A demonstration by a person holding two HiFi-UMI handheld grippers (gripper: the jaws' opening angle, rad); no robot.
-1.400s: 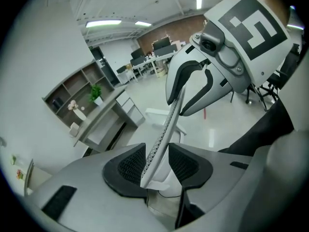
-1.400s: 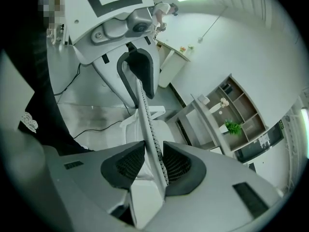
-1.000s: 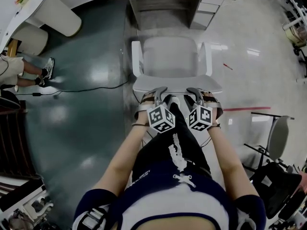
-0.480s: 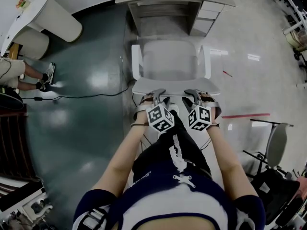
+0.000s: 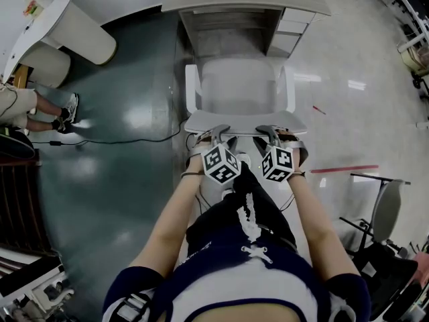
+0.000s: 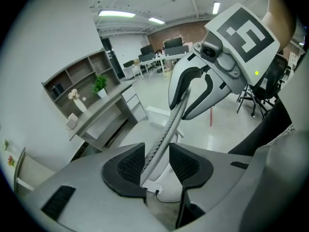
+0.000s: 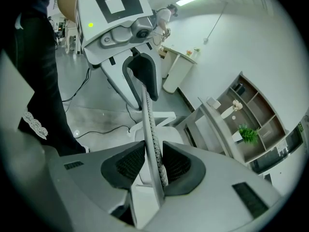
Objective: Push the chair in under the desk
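Hand-held grippers [image 5: 218, 133] [image 5: 268, 131] on chair backrest [image 5: 244, 121]

The floor is glossy, dark green [image 5: 114, 200] on the left and pale [image 5: 362, 113] on the right. A black cable [image 5: 127, 138] trails across the green part. At the far left a seated person's legs [image 5: 40, 102] end in dark shoes [image 5: 69, 107], beside a curved white worktop [image 5: 40, 25]. A red strip [image 5: 345, 170] and a small red stick [image 5: 318, 110] lie on the pale floor. A spare pale-backed seat [image 5: 389, 203] stands at the right edge. Wall shelves [image 6: 72, 79] hang above a potted plant [image 6: 100, 85] and a vase of pale flowers [image 6: 77, 100]. Strip lights [image 6: 116, 13] glow overhead.
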